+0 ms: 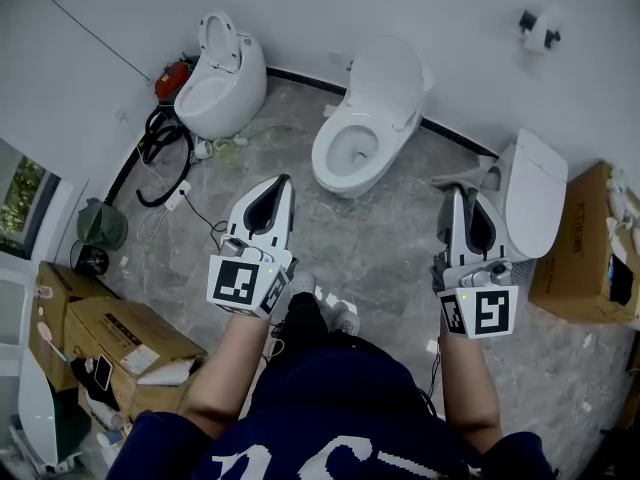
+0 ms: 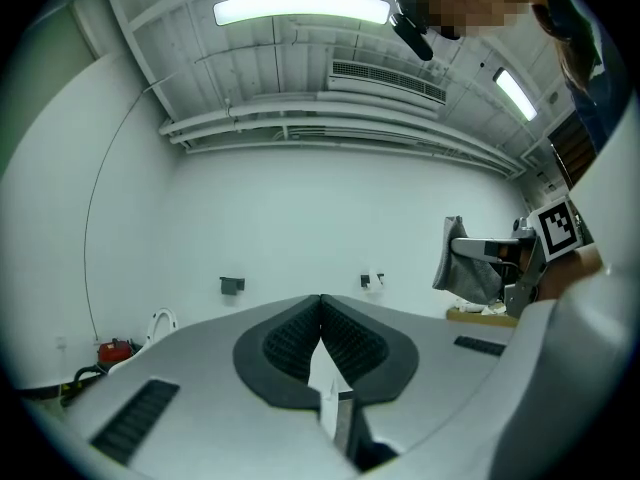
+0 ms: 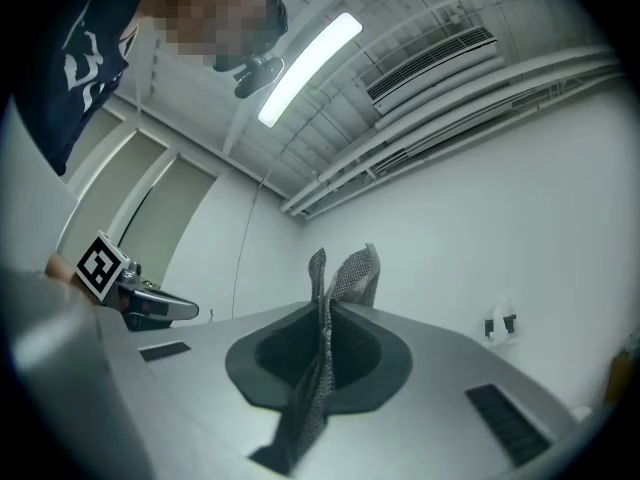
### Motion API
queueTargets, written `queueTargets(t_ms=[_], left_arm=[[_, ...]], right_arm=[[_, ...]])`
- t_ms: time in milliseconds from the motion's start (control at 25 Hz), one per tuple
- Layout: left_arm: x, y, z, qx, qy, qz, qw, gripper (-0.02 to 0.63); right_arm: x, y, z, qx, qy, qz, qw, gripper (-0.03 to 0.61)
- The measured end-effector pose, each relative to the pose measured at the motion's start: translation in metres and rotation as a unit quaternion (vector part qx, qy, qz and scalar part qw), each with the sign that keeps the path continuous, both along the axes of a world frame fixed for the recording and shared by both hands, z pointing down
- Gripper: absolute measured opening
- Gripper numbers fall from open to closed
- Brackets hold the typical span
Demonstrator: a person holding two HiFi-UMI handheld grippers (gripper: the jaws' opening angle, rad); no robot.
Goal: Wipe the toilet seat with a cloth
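Along the far wall of a grey stone floor (image 1: 390, 238) stand three white toilets. The left toilet (image 1: 222, 76) has its lid raised. The middle toilet (image 1: 362, 123) has its lid tipped back against the wall, and its toilet seat (image 1: 333, 158) rings the open bowl. The right toilet (image 1: 528, 196) appears to have its lid down, though the angle makes that hard to confirm.

Two grippers are held out over the floor, well apart from each other and short of all three toilets. The left gripper (image 1: 286, 181) has its jaws together with nothing between them. The right gripper (image 1: 457, 193) has its jaws clamped on one grey mesh cloth (image 3: 350, 273). The cloth runs down the seam between the dark pads (image 3: 370, 353), and two folds stick out past the jaw tips. It touches no toilet.

One red object (image 1: 172, 78) sits beside the left toilet, with one coil of black hose (image 1: 160, 158) lying in front of it. Three cardboard boxes show: two at the lower left (image 1: 115, 336) and one (image 1: 585, 243) just beside the right toilet. Two small fittings (image 2: 232, 284) hang on the white wall in the left gripper view. A person's two forearms (image 1: 225, 373) reach forward from dark sleeves.
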State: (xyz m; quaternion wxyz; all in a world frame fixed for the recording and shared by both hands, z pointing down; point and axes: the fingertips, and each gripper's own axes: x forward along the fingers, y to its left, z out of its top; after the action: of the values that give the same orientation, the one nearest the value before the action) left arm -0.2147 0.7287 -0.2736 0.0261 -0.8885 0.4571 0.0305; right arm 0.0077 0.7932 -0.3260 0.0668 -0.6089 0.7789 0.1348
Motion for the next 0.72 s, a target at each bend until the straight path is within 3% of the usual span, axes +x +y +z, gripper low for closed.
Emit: queueTargets(t_ms=[320,720], left_arm=[[0.004,-0.035,0.011,-0.010,-0.001,0.004,0.9999,0.018],[0.019,-0.177,0.023,-0.018,0.005,0.023,0.9996,0.018]], right_arm=[[-0.002,-0.037,0.005,-0.007,0.004,-0.006,1.000,0.025],[0.001,-0.165,0.014,-0.024,0.013,0.009,1.000,0.025]])
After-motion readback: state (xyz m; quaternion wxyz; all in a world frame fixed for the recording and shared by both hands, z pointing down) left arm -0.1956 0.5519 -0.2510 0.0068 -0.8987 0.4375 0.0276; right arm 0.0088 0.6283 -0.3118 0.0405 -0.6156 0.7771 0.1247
